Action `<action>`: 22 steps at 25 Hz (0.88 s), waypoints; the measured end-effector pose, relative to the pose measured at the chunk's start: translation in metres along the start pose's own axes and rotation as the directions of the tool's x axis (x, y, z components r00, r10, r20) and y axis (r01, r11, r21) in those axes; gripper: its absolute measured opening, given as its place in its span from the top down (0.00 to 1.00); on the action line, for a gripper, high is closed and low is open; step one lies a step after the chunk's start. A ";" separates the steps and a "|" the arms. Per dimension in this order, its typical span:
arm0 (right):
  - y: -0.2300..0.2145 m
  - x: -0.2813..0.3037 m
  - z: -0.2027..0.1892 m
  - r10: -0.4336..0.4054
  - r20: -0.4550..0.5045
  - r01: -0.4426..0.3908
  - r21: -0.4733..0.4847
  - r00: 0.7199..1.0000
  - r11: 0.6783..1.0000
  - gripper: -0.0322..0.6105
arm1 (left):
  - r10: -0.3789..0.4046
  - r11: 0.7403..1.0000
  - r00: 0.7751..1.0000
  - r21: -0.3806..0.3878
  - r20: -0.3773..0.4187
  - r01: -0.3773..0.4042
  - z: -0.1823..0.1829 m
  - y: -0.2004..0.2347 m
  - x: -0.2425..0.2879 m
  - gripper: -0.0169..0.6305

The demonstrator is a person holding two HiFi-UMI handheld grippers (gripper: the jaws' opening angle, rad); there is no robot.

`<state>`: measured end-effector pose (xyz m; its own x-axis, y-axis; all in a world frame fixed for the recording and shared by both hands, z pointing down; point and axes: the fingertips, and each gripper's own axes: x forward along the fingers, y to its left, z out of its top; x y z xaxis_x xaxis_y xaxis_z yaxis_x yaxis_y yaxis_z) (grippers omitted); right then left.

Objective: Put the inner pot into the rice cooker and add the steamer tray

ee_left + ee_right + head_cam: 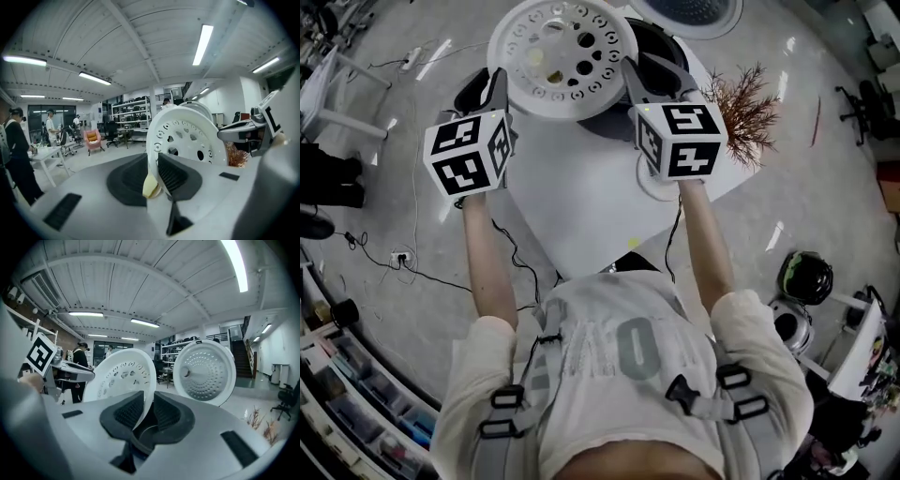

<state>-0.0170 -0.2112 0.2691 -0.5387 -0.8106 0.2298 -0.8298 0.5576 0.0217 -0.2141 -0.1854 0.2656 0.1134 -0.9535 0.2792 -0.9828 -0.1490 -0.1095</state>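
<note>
The left gripper [492, 89] pinches the rim of the white steamer tray [558, 56] at 9 o'clock, its jaws only a little apart. The right gripper [636, 80] clamps the rim at 3 o'clock. The tray is above the rice cooker [659, 42].

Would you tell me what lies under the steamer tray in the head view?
The dark rim of the rice cooker shows past the steamer tray at right and below. The tray covers its inside, so its contents cannot be seen.
</note>
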 end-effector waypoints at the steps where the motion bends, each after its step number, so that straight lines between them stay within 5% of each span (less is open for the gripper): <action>1: -0.011 -0.002 0.004 -0.022 0.006 0.022 0.004 1.000 1.000 0.83 | -0.017 1.000 1.000 0.011 0.011 0.016 0.009 -0.007 0.008 0.85; 9: -0.095 -0.022 -0.022 -0.157 -0.047 0.160 0.059 0.986 0.985 0.82 | -0.139 0.985 0.990 0.098 -0.009 0.139 0.033 -0.083 0.071 0.85; 22: -0.120 -0.005 -0.067 -0.158 -0.159 0.176 0.103 0.974 0.979 0.81 | -0.171 0.975 0.972 0.117 -0.164 0.191 0.000 -0.103 0.125 0.85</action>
<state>0.0947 -0.2618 0.3301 -0.3705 -0.8496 0.3753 -0.9221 0.3850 -0.0386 -0.0990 -0.2893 0.3122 0.2537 -0.8579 0.4468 -0.9191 -0.3578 -0.1652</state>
